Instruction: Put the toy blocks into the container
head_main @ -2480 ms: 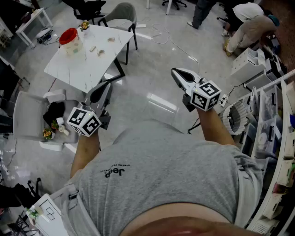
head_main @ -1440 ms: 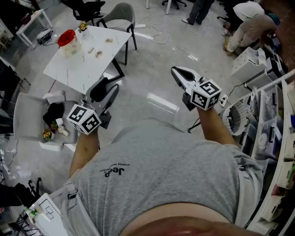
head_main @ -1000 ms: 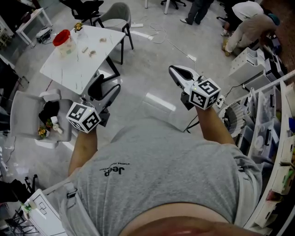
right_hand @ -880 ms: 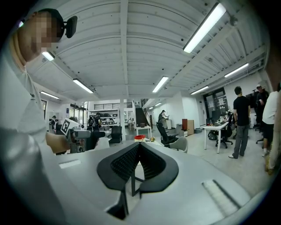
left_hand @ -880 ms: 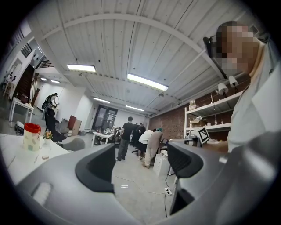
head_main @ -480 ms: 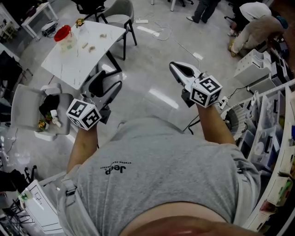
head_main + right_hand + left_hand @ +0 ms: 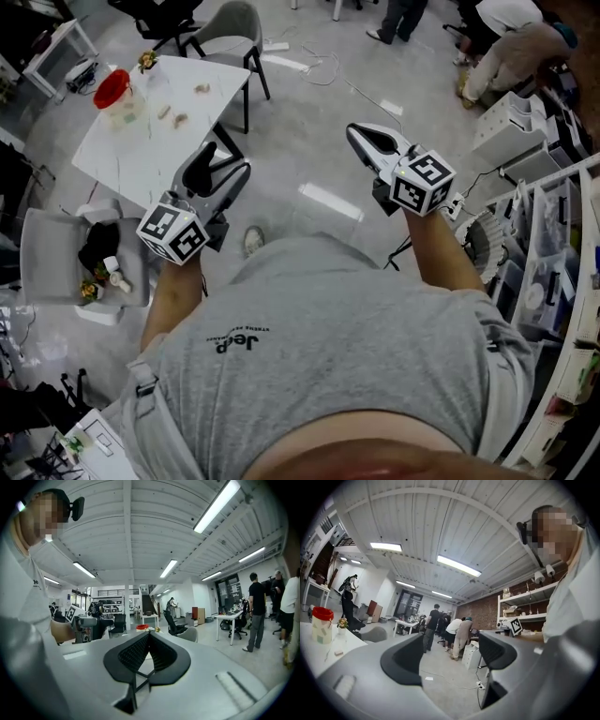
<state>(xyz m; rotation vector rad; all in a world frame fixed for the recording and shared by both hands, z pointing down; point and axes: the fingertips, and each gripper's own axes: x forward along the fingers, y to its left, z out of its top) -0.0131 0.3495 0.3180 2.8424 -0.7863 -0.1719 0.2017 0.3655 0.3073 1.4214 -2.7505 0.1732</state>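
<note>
Head view: container (image 7: pixel 114 97) well beyond left tongs (image 7: pixel 225 161)

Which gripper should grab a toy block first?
Probably the left gripper: its jaws stand apart and it is nearer the white table with the toy blocks. The right gripper has its jaws together.

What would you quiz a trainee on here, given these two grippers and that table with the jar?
1. True or false: the left gripper has its jaws pressed together.
2. The container has a lid that is: A blue, B red, C green.
3. Where do the toy blocks lie?
Key: 1 false, the jaws stand apart with nothing between them. 2 B. 3 on the white table, near the container.
</note>
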